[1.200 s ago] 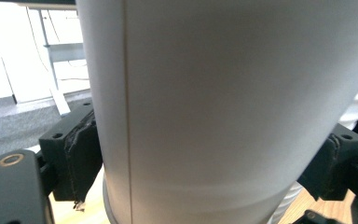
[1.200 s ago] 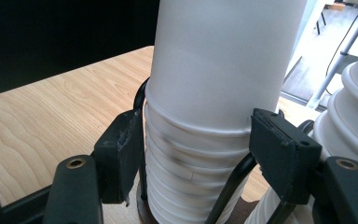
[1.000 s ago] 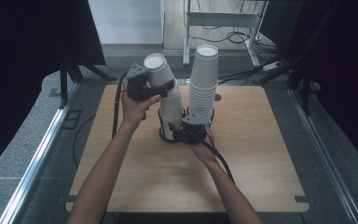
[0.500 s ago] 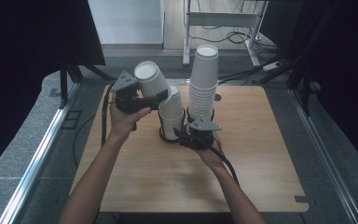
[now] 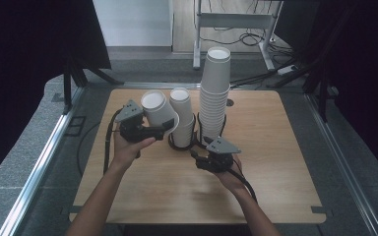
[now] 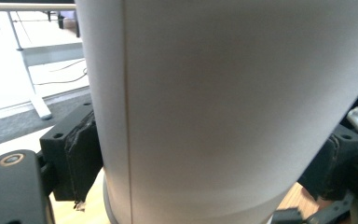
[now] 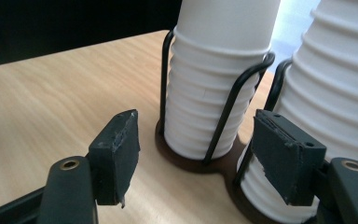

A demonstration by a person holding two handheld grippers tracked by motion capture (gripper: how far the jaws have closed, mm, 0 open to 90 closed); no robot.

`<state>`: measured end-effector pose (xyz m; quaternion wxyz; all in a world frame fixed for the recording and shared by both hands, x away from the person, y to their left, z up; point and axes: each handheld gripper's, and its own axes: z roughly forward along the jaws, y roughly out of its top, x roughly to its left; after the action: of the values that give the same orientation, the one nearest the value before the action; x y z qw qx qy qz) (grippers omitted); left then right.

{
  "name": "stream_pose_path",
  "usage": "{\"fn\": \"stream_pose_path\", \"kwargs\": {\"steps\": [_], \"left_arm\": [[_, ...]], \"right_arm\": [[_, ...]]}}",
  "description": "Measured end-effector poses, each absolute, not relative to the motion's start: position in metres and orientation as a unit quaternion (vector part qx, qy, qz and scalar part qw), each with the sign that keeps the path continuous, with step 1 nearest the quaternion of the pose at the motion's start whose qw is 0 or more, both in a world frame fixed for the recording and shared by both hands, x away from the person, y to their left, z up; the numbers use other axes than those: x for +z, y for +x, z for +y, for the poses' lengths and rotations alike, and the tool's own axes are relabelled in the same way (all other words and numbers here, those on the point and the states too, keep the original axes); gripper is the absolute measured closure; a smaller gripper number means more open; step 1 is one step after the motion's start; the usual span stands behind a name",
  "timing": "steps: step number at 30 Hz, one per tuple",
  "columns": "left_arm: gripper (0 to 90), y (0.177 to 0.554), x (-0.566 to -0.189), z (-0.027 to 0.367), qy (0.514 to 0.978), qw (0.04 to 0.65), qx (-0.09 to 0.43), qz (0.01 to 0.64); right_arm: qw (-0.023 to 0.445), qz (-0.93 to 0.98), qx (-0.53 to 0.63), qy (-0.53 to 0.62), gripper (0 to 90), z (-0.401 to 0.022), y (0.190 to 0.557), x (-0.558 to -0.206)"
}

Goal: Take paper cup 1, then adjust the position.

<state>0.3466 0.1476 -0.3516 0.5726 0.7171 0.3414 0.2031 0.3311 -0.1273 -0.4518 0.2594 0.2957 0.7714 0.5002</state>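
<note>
Your left gripper [image 5: 163,129] is clamped on a single white paper cup [image 5: 156,110], held tilted just left of the short stack of white paper cups [image 5: 182,117]. From above, the held cup's base faces up and toward the camera. The left gripper view adds what the high view cannot: both black pads [image 6: 81,156] press the cup's wall, and its side seam [image 6: 127,112] runs straight down the middle.

Your right gripper [image 5: 200,156] rests low on the light wooden table [image 5: 275,147], jaws spread wide with nothing between them. The right gripper view [image 7: 193,161] shows the black wire holder [image 7: 233,100] with its dark round base, the short stack seated inside it, and the ribbed rims of the tall stack of white paper cups [image 5: 215,93] at right. The high view shows the tall stack's full height, well above the short one.
</note>
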Motion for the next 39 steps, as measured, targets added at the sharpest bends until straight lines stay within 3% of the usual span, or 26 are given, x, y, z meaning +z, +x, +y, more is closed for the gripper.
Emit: {"fn": "stream_pose_path", "kwargs": {"steps": [16,28,39], "left_arm": [[13.6,0.309,-0.402,0.132,0.750,0.539,0.181,0.337],[13.6,0.304,-0.437,0.127,0.765,0.519,0.157,0.348],[13.4,0.296,-0.461,0.119,0.798,0.465,0.178,0.340]], "right_arm": [[0.243,0.765,0.501,0.323,30.6,-0.149,0.316,-0.466],[0.242,0.758,0.504,0.337,30.7,-0.162,0.313,-0.469],[0.248,0.743,0.518,0.344,28.2,-0.166,0.308,-0.462]]}}
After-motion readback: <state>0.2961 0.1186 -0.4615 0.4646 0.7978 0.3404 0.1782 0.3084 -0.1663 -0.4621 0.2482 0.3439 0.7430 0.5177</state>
